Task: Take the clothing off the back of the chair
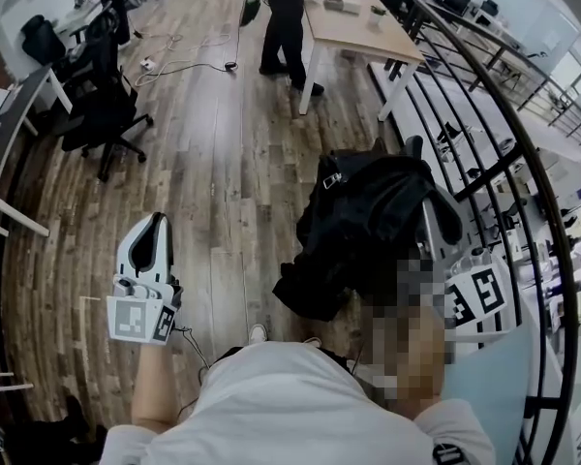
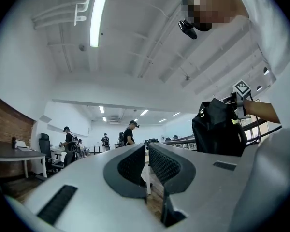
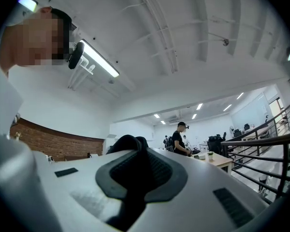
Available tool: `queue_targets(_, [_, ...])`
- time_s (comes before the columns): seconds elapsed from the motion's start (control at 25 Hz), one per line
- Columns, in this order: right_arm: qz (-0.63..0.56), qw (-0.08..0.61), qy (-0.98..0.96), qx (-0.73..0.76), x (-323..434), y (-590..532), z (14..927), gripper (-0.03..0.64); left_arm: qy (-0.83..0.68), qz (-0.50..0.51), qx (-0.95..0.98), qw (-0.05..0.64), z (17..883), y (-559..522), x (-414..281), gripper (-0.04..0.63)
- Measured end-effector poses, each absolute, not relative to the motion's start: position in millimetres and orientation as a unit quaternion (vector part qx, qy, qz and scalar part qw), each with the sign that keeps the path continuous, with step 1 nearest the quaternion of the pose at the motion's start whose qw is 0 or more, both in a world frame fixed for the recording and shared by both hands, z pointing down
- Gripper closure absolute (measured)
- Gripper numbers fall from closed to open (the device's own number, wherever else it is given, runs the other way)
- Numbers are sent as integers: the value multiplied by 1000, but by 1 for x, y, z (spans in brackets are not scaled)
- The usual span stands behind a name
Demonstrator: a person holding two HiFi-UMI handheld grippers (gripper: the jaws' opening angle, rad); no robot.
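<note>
A black garment hangs bunched in front of me over the wooden floor. My right gripper is shut on it, and black cloth bulges out past the closed jaws. In the head view only that gripper's marker cube and part of its white body show; its fingertips are buried in the cloth. The left gripper view shows the same garment dangling off to the right. My left gripper is held out at the lower left, apart from the garment, its jaws together with nothing between them. No chair back shows under the clothing.
A curved black railing runs close along the right. A wooden table with a standing person is ahead. A black office chair and a desk stand at the left, and cables lie on the floor.
</note>
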State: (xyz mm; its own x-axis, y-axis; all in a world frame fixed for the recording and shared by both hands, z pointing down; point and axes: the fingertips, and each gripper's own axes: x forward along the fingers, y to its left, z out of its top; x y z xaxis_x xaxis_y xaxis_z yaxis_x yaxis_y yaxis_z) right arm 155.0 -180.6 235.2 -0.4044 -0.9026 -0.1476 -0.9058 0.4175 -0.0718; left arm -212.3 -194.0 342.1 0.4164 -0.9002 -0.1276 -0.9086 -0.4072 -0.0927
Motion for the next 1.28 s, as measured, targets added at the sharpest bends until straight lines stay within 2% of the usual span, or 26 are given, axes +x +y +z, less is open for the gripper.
queue_targets(0.48, [4, 54, 796, -603, 188, -151, 272, 581, 575, 15, -815, 63, 351, -171, -234, 552])
queue_targets(1.28, [5, 52, 780, -624, 208, -128, 275, 583, 531, 21, -844, 69, 349, -178, -187, 552])
